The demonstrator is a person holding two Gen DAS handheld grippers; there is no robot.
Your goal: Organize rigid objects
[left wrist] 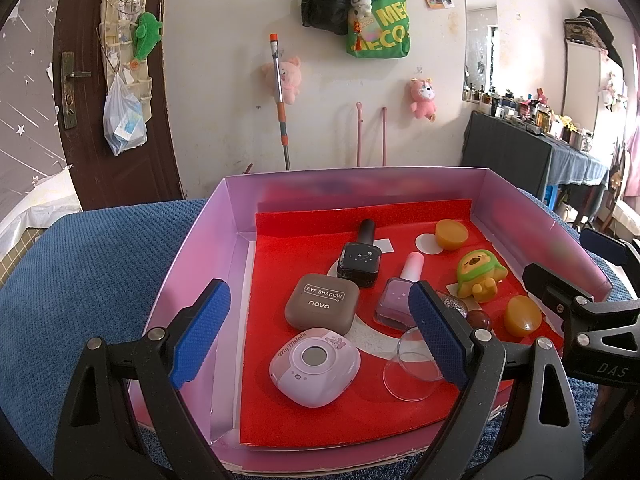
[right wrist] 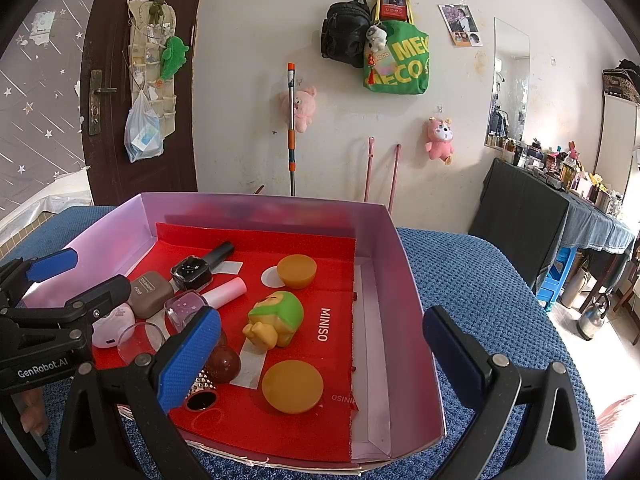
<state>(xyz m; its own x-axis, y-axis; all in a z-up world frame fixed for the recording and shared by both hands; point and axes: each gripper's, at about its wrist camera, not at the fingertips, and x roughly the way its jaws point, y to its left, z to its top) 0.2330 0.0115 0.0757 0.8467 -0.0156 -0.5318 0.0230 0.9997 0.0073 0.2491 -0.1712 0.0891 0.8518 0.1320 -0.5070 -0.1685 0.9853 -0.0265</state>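
A pink box (left wrist: 200, 240) with a red liner sits on a blue cloth and holds several items. Among them are a brown eye shadow case (left wrist: 322, 306), a pink round-cornered case (left wrist: 314, 366), a black polish bottle (left wrist: 360, 262), a purple polish bottle (left wrist: 394, 302), a clear cup (left wrist: 412, 364), a yellow-green toy (right wrist: 276, 320) and two orange discs (right wrist: 292, 386) (right wrist: 297, 271). My left gripper (left wrist: 318, 292) hovers open over the box's near left part. My right gripper (right wrist: 320, 314) hovers open over the near right part. Neither holds anything.
The blue textured cloth (right wrist: 480, 280) covers the table around the box. Behind stands a white wall with a mop (right wrist: 292, 128), hanging bags and plush toys. A dark door (left wrist: 92, 120) is at the left and a cluttered dark-draped table (right wrist: 560, 216) at the right.
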